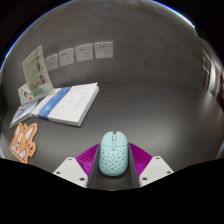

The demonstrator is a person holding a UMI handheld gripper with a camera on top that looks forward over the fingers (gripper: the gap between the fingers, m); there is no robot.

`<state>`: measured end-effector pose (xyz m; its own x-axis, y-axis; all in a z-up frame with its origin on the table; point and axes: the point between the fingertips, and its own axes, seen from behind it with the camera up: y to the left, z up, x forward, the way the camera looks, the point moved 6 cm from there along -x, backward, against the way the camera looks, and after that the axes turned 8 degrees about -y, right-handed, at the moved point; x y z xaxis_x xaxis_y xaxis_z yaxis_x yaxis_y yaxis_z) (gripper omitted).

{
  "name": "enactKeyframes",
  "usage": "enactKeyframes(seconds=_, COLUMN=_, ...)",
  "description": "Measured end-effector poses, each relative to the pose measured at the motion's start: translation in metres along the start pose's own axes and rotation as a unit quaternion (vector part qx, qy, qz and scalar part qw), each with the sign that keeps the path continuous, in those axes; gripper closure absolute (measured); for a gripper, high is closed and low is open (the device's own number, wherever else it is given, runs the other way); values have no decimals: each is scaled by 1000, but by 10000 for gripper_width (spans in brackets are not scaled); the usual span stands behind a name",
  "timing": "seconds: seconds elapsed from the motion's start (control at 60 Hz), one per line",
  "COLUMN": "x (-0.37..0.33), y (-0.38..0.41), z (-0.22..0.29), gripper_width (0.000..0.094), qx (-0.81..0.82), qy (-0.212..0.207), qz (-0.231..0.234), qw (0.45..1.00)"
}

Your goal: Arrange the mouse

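Note:
A pale mint-green mouse (113,152) with a perforated shell and a scroll wheel sits between my two fingers, pointing away from me. My gripper (113,157) has closed in on it. The magenta pads (88,158) press against its left and right flanks with no gap visible on either side. The mouse is just above or on the dark grey table (150,110); its underside is hidden, so I cannot tell whether it is lifted.
A white and blue book (60,105) lies on the table ahead to the left. An orange patterned item (24,140) lies nearer on the left. A green and white leaflet (37,75) stands behind the book. Wall sockets (85,52) line the far wall.

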<state>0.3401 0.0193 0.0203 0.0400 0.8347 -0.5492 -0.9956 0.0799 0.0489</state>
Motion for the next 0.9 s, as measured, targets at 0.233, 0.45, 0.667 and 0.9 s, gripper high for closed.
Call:
enactKeyframes(seconds=0.233, x=-22, y=9, z=20, gripper_width=485, qx=-1, qy=-31, qz=-50, qw=998)
enactKeyframes(seconds=0.45, x=-98, y=163, z=104, gripper_width=487, qx=26, qy=-148, qz=-45, qw=988)
enactKeyframes(seconds=0.667, x=-69, y=357, z=51, gripper_width=490, qx=-14, qy=-92, qz=9, qw=996)
enactKeyframes(seconds=0.9, x=-24, y=410, z=-23, gripper_width=488, qx=-23, qy=-22, qz=8, qw=999)
